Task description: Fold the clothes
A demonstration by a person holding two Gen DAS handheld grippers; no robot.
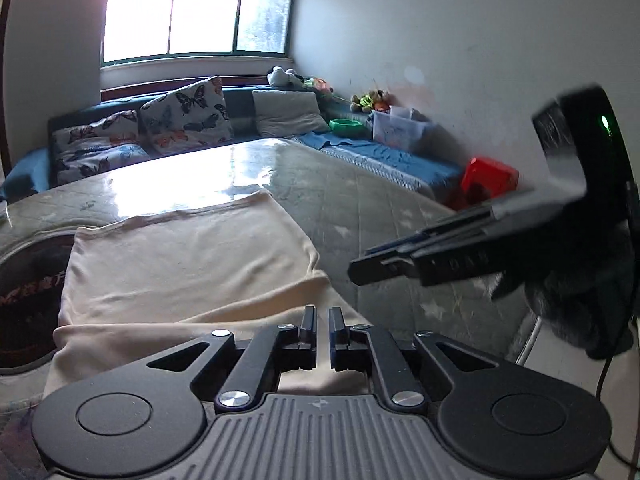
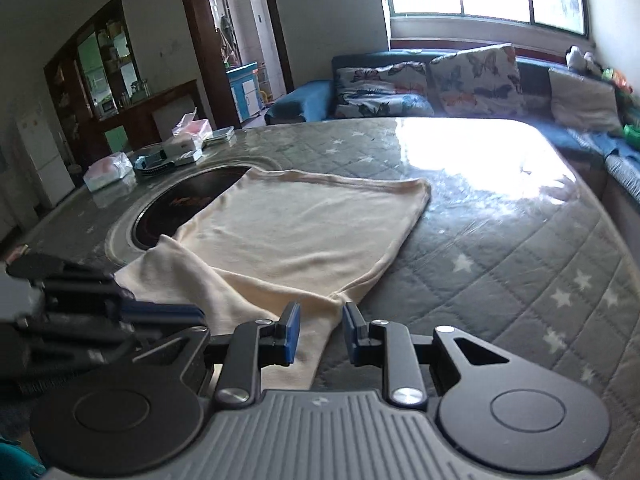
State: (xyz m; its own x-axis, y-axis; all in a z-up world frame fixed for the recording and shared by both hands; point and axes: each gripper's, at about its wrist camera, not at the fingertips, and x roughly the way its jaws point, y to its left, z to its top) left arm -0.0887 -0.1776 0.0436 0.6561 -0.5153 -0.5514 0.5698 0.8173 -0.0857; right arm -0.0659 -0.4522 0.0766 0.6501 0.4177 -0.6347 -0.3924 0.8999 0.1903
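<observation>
A cream garment lies partly folded on the quilted table cover, its near part doubled over. My left gripper hovers just above the garment's near edge, its jaws nearly together with a narrow gap and nothing between them. My right gripper is open over the garment's near corner, holding nothing. The right gripper also shows in the left wrist view at right, above the table. The left gripper appears at the left edge of the right wrist view.
A dark round inset in the table lies partly under the garment. Boxes and tissue packs sit at the table's far left. A blue sofa with butterfly cushions stands behind the table. A red object sits by the wall.
</observation>
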